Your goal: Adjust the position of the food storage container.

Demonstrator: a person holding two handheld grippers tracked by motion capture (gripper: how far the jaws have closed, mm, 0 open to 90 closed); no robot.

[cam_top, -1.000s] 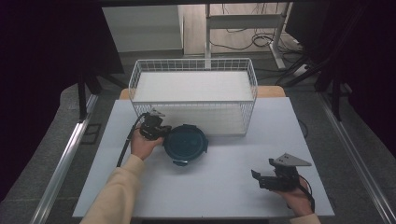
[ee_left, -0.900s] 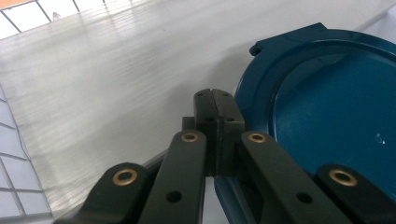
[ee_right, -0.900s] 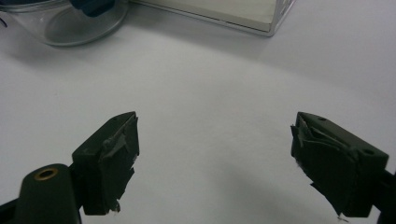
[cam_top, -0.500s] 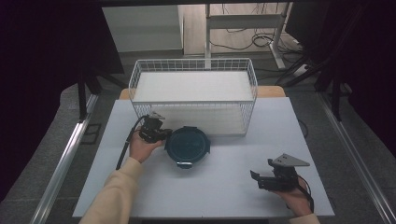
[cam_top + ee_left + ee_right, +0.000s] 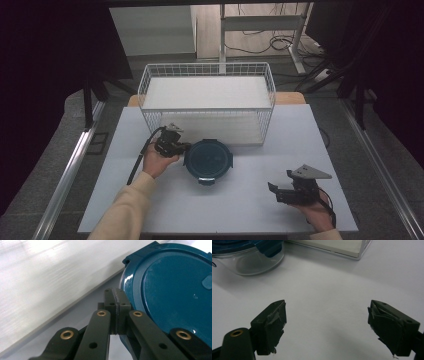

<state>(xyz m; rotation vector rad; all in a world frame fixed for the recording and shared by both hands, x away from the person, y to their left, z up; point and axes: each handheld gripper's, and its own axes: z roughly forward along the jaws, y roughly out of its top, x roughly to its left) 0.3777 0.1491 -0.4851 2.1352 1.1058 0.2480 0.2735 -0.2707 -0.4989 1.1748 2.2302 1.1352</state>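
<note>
A round clear container with a dark teal clip-on lid [image 5: 208, 160] stands mid-table in front of the wire basket. My left gripper [image 5: 183, 148] lies at the lid's left rim, held by a hand. In the left gripper view its pads [image 5: 117, 301] are pressed together with nothing between them, and the tips sit against the edge of the teal lid [image 5: 170, 290]. My right gripper [image 5: 274, 192] rests low at the front right of the table and points left. Its jaws [image 5: 327, 325] stand wide apart over bare table, with the container [image 5: 249, 260] farther off.
A white wire basket [image 5: 207, 112] with a pale floor stands at the back of the table, and its base edge [image 5: 337, 246] is visible in the right gripper view. The white tabletop [image 5: 240, 210] lies between the two hands. Table legs and cables are beyond the far edge.
My left gripper has slid a little to the right and nearer, and the lidded container has shifted the same way beside it. The right gripper has stayed put.
</note>
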